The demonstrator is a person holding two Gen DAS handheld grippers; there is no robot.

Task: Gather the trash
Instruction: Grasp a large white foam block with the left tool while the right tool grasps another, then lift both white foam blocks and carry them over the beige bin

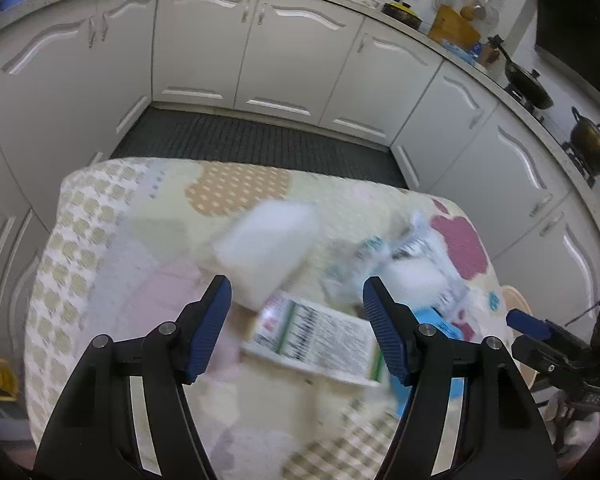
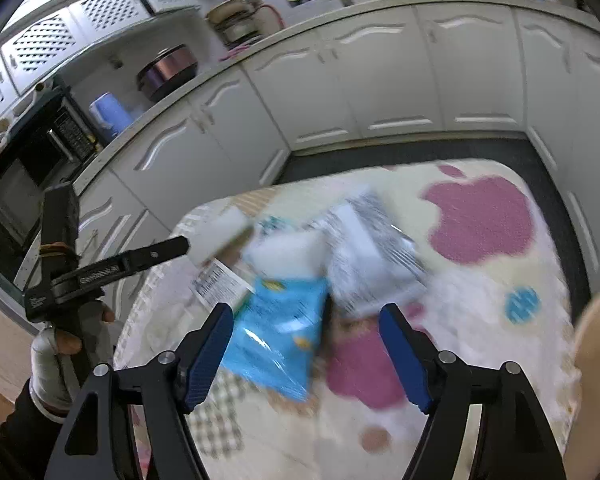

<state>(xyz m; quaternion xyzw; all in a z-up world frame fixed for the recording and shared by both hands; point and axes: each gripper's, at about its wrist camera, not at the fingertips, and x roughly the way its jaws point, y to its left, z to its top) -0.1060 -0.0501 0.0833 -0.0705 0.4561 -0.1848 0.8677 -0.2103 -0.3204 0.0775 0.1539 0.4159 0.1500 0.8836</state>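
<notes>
Trash lies on a table with a patterned cloth [image 1: 112,240]. In the left wrist view a white cup-like piece [image 1: 268,248] lies on its side, a flat printed carton [image 1: 320,340] lies below it, and a crumpled silver-white wrapper [image 1: 416,264] and a blue packet [image 1: 440,320] lie to the right. My left gripper [image 1: 296,324] is open above the carton. In the right wrist view a blue packet [image 2: 280,336] lies between my open right gripper's [image 2: 306,348] fingers, with a silver-white wrapper [image 2: 372,264], a white piece [image 2: 288,252] and the carton [image 2: 218,284] behind. All is motion-blurred.
White kitchen cabinets [image 1: 260,48] ring a dark floor mat [image 1: 252,140] beyond the table. Pots [image 1: 590,144] stand on the counter at right. A tan rounded object [image 2: 596,360] sits at the table's right edge. The left gripper and gloved hand [image 2: 60,344] show at left.
</notes>
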